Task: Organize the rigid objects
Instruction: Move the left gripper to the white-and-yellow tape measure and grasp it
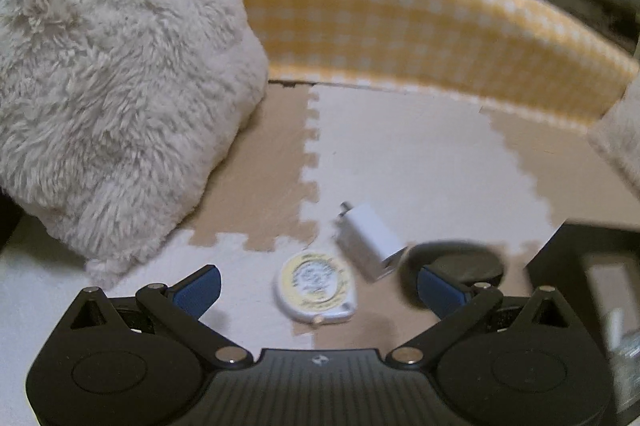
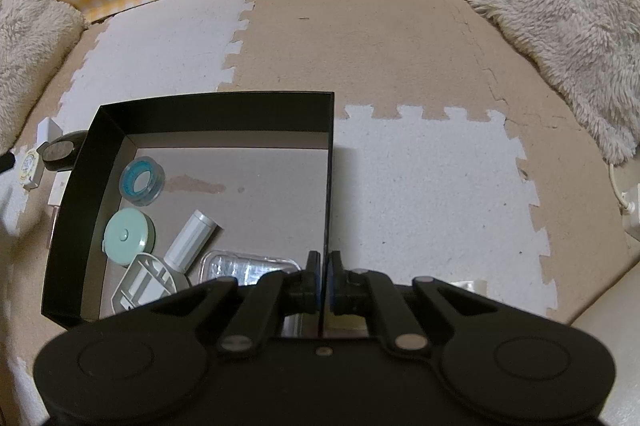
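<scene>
Five items lie in the black cardboard box, its wall pinched by the closed right gripper; the wide-open left gripper hovers over the round yellow-and-white tape measure and white plug-in charger, left outside.

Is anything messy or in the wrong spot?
Yes. A round tape measure and a white charger lie loose on the foam mat, outside the black box where the other small things sit.

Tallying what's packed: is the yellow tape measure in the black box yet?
Out. The tape measure lies on the mat beside the charger, outside the box.
</scene>
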